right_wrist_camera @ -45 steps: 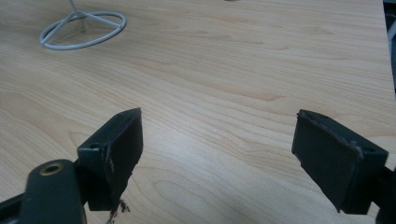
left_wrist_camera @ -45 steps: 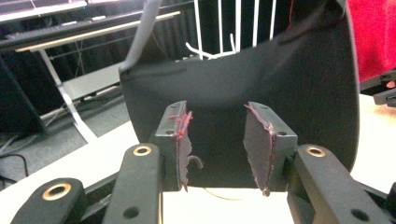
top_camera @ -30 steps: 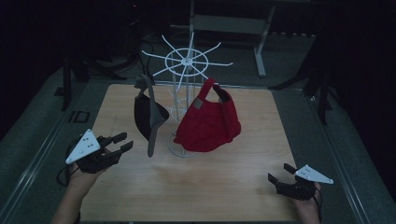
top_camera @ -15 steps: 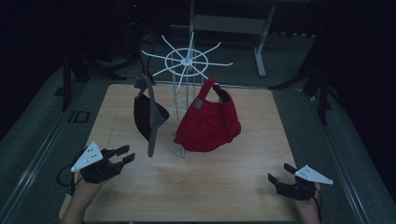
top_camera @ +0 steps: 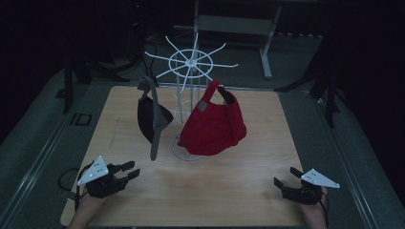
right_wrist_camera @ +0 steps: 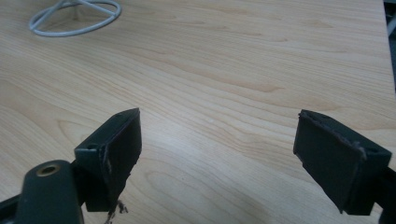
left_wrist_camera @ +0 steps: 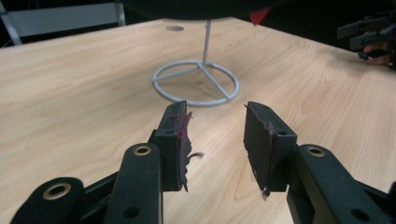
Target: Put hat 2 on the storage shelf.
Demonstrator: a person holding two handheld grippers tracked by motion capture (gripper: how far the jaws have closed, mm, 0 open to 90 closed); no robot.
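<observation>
Left claw (top_camera: pixel 128 171) sits low at the near-left corner of the wooden tabletop (top_camera: pixel 229 200), released w/ a moderate gap btwn jaws, nothing in it; in left gripper view (left_wrist_camera: pixel 212 140) its pads look frayed, w/ reddish marks. Behind it, toward centre-left, a dark bag (top_camera: pixel 153 117) hangs from a spoke of the white wire rack (top_camera: pixel 191 62), grey strap dangling below the bag. Rack stands mid-tabletop on a ring base (left_wrist_camera: pixel 196 83), pole upright. Just right of the pole a red bag (top_camera: pixel 212 129) hangs by its handle from another spoke, its bottom near the base ring. Right claw (top_camera: pixel 282 180) sits at the near-right corner, well apart from the rack, jaws spread wide, empty; right gripper view (right_wrist_camera: pixel 217 149) looks across bare wood.
</observation>
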